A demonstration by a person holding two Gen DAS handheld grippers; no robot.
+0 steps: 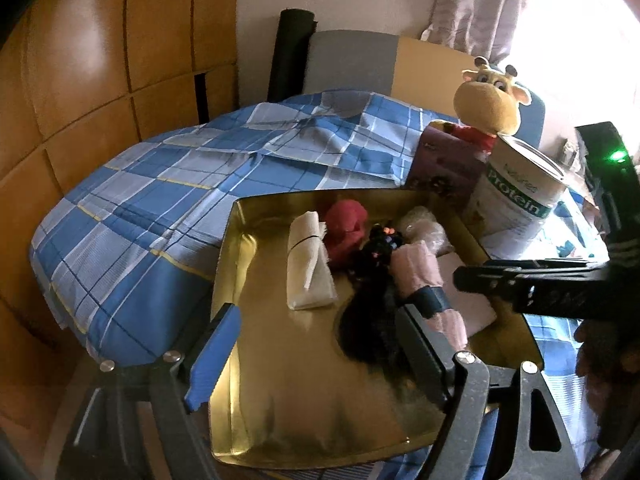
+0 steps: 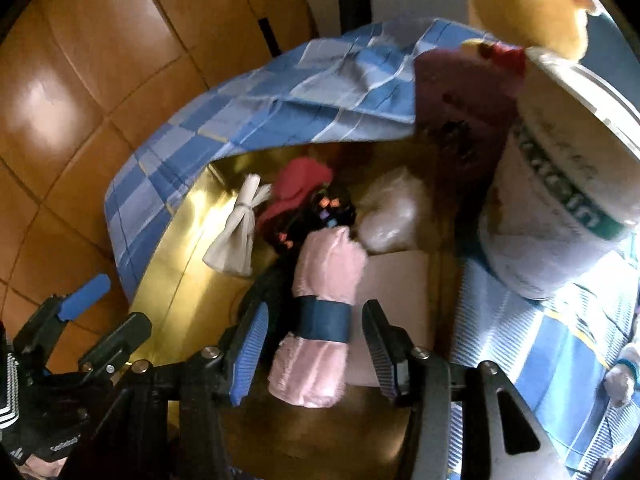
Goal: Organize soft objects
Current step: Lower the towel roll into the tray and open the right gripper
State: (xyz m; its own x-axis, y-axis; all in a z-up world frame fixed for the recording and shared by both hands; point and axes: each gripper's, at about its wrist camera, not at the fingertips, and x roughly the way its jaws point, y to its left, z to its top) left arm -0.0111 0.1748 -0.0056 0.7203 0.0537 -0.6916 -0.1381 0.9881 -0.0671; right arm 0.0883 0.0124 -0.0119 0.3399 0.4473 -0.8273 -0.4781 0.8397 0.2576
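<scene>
A shiny gold rectangular metal tray point(image 1: 256, 360) is seen lying on a bed covered with a blue-and-white checked quilt point(image 1: 160, 184). Several soft things are gathered in the far half of the tray: a white folded cloth bound with a thin black band point(image 1: 308, 268), a crumpled red cloth point(image 1: 346, 232), a black fabric piece with small coloured dots point(image 1: 372, 280), a clear crinkled plastic bag point(image 1: 424, 224), and a pink rolled towel wrapped with a dark blue band point(image 2: 320, 312).

In the right wrist view the right gripper point(image 2: 316, 354) is held over the pink rolled towel, with 1 finger on either side of it. Its fingers point(image 2: 250, 352) are spread apart and a gap is seen on each side of the roll, so nothing is clamped. The roll lies in the tray, partly on a pale flat card, just beside the black fabric.

The left gripper point(image 1: 320, 356) is held above the near part of the tray; its fingers point(image 1: 212, 356) are set wide apart and nothing is held between them.

Beyond the tray, a mauve cardboard box point(image 1: 448, 164), a white cylindrical tub lettered "Protein" point(image 1: 520, 196) and a yellow plush giraffe with a red scarf point(image 1: 488, 104) are seen standing close together on the bed.
</scene>
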